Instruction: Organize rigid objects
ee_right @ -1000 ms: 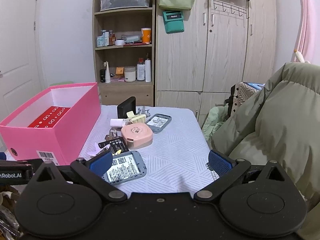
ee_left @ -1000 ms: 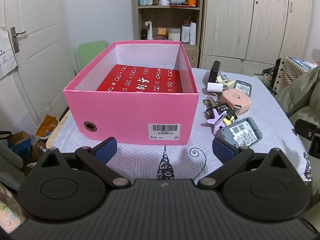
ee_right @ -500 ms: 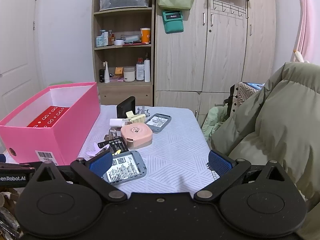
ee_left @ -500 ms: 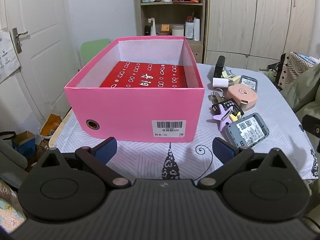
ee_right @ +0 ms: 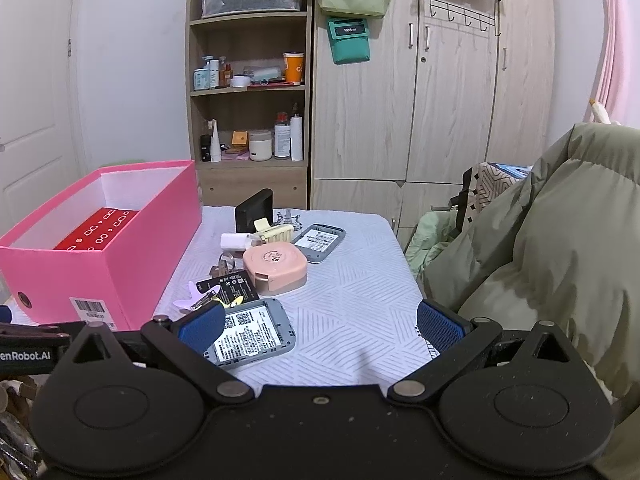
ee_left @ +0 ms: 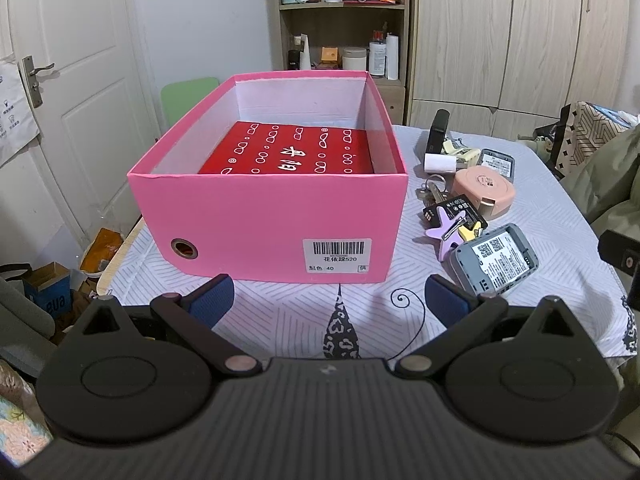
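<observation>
An open pink box [ee_left: 264, 224] [ee_right: 92, 272] stands on the table with a red patterned packet [ee_left: 292, 152] lying flat inside. To its right lies a cluster of small items: a grey device [ee_left: 494, 258] [ee_right: 252, 332], a round pink case [ee_left: 484, 188] [ee_right: 276, 266], a purple star clip [ee_left: 446, 232], a black battery [ee_right: 230, 286], keys, a white block [ee_left: 439, 163], a second grey device [ee_right: 320, 240] and an upright black box [ee_right: 254, 210]. My left gripper [ee_left: 328, 302] is open and empty before the pink box. My right gripper [ee_right: 320, 326] is open and empty just behind the near grey device.
The table [ee_right: 360, 280] carries a grey patterned cloth. A green padded coat [ee_right: 540, 240] hangs at its right edge. A shelf unit [ee_right: 248, 80] and wardrobes [ee_right: 440, 80] stand behind. A door [ee_left: 60, 80] and floor clutter are on the left.
The left gripper has risen and pulled back a little, so more of the inside of the pink box shows. The right gripper has barely moved. Nothing on the table has shifted.
</observation>
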The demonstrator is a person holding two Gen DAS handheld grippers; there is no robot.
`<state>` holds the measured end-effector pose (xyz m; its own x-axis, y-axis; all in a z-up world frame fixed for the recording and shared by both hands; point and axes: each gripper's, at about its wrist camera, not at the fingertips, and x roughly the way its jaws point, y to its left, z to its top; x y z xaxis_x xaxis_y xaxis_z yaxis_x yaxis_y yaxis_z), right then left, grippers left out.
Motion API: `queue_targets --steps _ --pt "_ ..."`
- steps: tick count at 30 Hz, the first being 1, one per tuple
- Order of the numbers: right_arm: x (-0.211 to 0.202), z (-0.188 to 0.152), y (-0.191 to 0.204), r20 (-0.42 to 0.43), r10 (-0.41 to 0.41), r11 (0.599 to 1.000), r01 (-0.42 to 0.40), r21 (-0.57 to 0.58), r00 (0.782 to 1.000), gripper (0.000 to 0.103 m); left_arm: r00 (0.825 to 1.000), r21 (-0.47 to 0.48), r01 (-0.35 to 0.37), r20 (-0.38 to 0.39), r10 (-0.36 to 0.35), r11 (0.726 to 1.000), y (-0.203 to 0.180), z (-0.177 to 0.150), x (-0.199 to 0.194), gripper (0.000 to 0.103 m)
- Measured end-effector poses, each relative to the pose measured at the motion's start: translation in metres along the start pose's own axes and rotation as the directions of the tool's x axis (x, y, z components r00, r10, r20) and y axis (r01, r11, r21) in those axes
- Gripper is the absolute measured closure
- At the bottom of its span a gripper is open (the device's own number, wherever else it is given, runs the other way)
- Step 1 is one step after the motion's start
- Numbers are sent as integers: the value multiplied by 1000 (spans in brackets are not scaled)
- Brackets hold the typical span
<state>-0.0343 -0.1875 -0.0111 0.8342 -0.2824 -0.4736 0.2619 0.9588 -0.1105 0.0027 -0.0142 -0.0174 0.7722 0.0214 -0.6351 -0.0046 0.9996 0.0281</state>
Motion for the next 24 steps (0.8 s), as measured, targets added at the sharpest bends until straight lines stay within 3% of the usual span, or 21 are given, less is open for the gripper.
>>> queue_targets --steps 17,21,24 --pt "0 0 0 1 -7 1000 7 -7 1000 0 1000 16 4 -5 -4 1000 -2 0 -1 0" --pt "-4 2 -6 69 41 999 -41 6 997 0 997 95 71 -33 -68 993 0 9 -8 1" --pt "1 0 -12 110 115 993 -114 -20 987 0 994 204 106 -17 -104 973 6 23 -22 1"
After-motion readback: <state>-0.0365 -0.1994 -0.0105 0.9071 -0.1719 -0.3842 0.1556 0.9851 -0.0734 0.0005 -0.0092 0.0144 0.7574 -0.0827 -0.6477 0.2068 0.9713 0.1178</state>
